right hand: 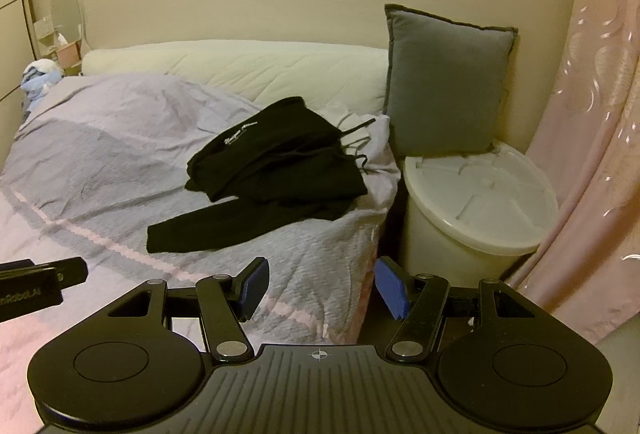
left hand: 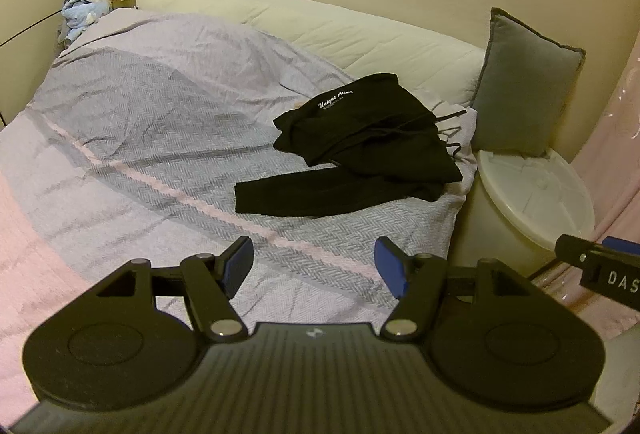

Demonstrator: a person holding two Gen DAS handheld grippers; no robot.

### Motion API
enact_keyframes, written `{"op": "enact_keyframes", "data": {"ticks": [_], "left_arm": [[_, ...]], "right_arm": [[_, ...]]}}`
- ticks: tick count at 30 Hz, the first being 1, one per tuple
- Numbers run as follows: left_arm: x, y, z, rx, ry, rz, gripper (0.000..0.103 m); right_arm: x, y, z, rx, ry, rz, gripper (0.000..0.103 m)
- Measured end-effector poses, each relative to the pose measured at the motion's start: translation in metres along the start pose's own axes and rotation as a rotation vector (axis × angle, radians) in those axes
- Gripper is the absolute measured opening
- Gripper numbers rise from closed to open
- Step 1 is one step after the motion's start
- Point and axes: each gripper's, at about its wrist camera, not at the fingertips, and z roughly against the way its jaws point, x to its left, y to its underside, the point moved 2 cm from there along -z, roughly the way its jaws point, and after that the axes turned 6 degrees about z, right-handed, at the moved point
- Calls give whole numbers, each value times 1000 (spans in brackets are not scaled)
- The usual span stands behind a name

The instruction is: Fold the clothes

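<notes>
Both tongs, left (left hand: 314,266) and right (right hand: 320,288), gape wide (holding nothing) near the crumpled black clothes (left hand: 360,146).

left wrist: over bed (left hand: 160,138), facing headboard | right wrist: alongside, same bed

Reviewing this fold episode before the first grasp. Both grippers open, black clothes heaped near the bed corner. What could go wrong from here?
1. The black clothes lie in an overlapping heap; a pinch may lift several layers or more than one garment.
2. The loose drawstrings could snag a finger of the right gripper.
3. The heap sits near the bed edge beside the white bin; dragging that way with the left gripper may pull it off.
</notes>
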Motion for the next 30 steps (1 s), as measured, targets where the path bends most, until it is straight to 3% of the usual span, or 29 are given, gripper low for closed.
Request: {"op": "enact_keyframes", "data": {"ticks": [7, 14, 30], "left_arm": [[5, -8, -16, -3, -12, -3, 64], [3, -24, -58, 28, -36, 6, 64], [-37, -92, -241, 220, -22, 94, 63]], "right_arm": [[-6, -8, -19, 23, -8, -31, 63], [-26, -20, -62, 87, -37, -88, 63], [-77, -79, -258, 304, -83, -101, 63]]}}
